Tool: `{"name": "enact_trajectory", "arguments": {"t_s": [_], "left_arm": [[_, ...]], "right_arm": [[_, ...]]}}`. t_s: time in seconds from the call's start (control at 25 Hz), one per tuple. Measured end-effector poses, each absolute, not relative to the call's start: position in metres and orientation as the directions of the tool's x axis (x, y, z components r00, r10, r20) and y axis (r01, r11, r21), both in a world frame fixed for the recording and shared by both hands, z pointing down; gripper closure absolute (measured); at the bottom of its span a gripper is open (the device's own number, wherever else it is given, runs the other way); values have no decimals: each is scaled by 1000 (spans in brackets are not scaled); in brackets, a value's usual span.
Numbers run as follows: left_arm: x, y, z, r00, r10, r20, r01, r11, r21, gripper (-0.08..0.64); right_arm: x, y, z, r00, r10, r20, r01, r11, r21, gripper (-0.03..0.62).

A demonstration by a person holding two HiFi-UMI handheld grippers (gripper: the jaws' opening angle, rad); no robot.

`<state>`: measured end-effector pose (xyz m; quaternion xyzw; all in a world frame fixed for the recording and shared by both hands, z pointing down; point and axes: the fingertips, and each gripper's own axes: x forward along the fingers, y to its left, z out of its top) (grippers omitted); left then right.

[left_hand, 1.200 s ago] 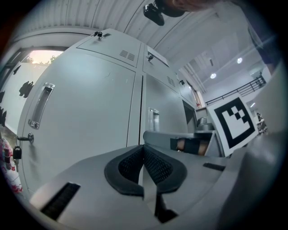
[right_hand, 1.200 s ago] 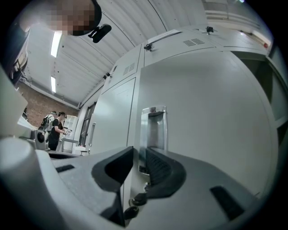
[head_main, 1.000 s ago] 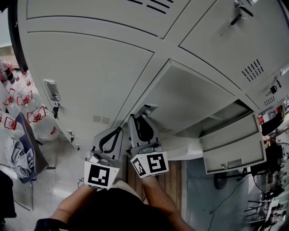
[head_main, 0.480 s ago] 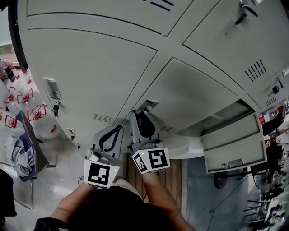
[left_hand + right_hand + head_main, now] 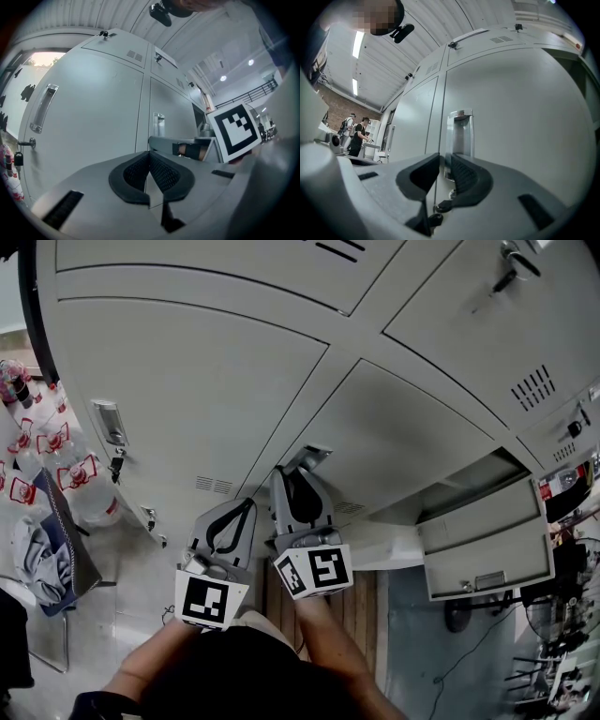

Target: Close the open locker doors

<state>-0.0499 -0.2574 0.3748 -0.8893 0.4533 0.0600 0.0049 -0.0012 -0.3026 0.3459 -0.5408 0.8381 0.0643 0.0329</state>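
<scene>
Locker door (image 5: 412,442), right gripper (image 5: 296,472) at its handle (image 5: 459,133).
Right jaws narrow, just closing, handle's edge in the gap; left gripper (image 5: 149,157) pinched together, empty.

The upper locker doors (image 5: 206,263) are cut off by the top edge — the distant people (image 5: 358,136) are too small to make out.

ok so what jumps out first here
The wall of grey lockers fills the head view, with one open door at lower right. In the centre the right gripper is at a door handle, its jaws just closing with the handle's edge between them. Water bottles sit far left.
</scene>
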Motion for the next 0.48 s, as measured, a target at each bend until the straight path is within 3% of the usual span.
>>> {"name": "enact_trajectory", "arguments": {"t_s": [0.48], "left_arm": [[-57,-249,373,561,-820,-113,-822,-568,37,560]], "right_arm": [[1,-303,349,-307,-950,-55,-949,302,93,491]]}}
